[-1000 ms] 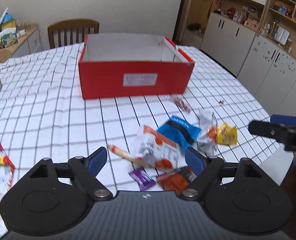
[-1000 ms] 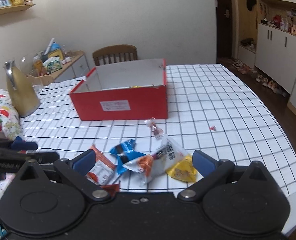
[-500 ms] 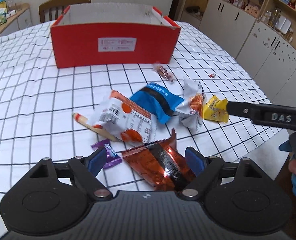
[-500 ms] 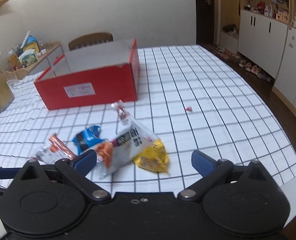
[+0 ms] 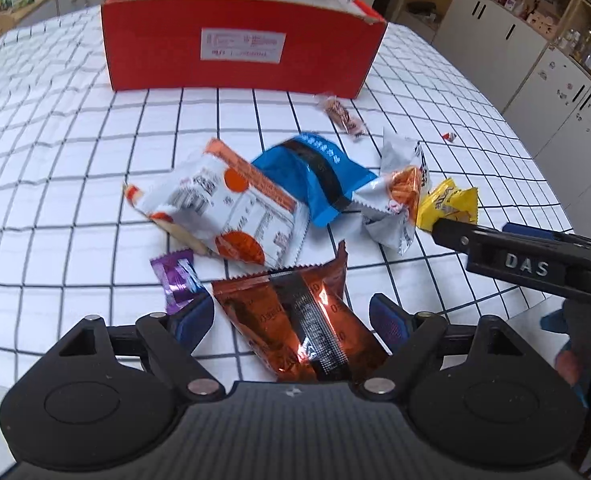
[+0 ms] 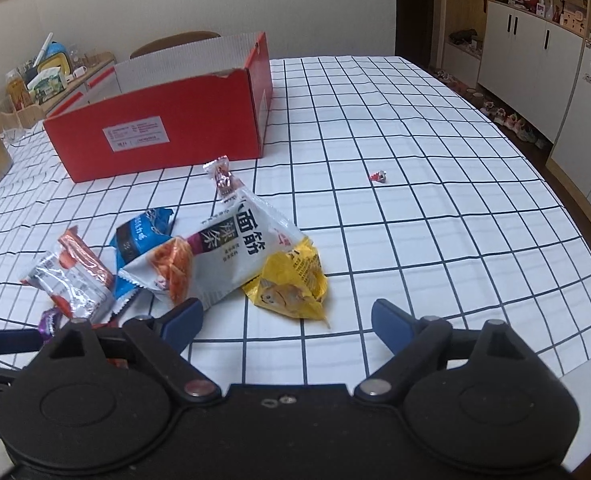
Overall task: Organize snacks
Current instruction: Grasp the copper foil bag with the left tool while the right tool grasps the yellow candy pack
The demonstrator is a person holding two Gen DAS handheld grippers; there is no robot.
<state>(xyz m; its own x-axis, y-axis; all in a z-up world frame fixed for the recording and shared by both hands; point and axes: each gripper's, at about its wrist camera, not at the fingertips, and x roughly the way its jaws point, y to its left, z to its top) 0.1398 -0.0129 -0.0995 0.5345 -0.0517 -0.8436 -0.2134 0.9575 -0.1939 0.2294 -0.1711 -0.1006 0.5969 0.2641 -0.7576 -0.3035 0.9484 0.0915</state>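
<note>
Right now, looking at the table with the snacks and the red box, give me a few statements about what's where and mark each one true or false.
1. The copper-orange packet lies between the open fingers of the left gripper. True.
2. The yellow packet is inside the red box. False: it lies on the checked tablecloth, in front of the right gripper.
3. The right gripper is clamped on a snack. False: its jaws have just been closing but stand open, touching nothing.
4. A small red candy lies apart from the snack pile. True.
5. The blue packet sits partly under the white-and-orange packet. True.
</note>
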